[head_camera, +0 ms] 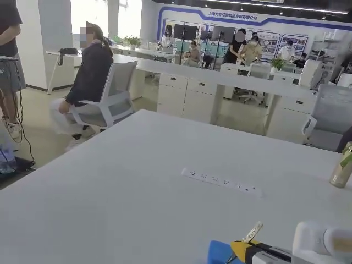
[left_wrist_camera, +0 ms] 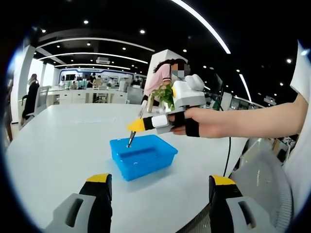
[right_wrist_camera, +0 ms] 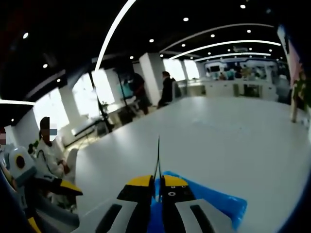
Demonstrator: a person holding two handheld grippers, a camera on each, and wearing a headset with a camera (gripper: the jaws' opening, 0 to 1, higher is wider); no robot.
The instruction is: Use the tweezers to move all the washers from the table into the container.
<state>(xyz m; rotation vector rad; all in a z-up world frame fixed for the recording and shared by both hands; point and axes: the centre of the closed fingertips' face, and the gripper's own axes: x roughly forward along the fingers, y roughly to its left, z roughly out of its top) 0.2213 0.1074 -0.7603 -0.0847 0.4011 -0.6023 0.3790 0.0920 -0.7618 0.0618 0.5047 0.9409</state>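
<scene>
The tweezers [left_wrist_camera: 131, 139] point down, their tip at the left rim of the blue container [left_wrist_camera: 150, 166] on the white desk [left_wrist_camera: 58, 150] in the left gripper view; whether they carry a washer is too small to tell. The right tongs [left_wrist_camera: 138, 125] are pressed together on the tweezers, and the left tongs [left_wrist_camera: 160, 180], near the container, are spread and hold nothing. For a good release, the tip should probably go lower, inside the walls, and the pinch should loosen slowly, so nothing bounces out.
</scene>
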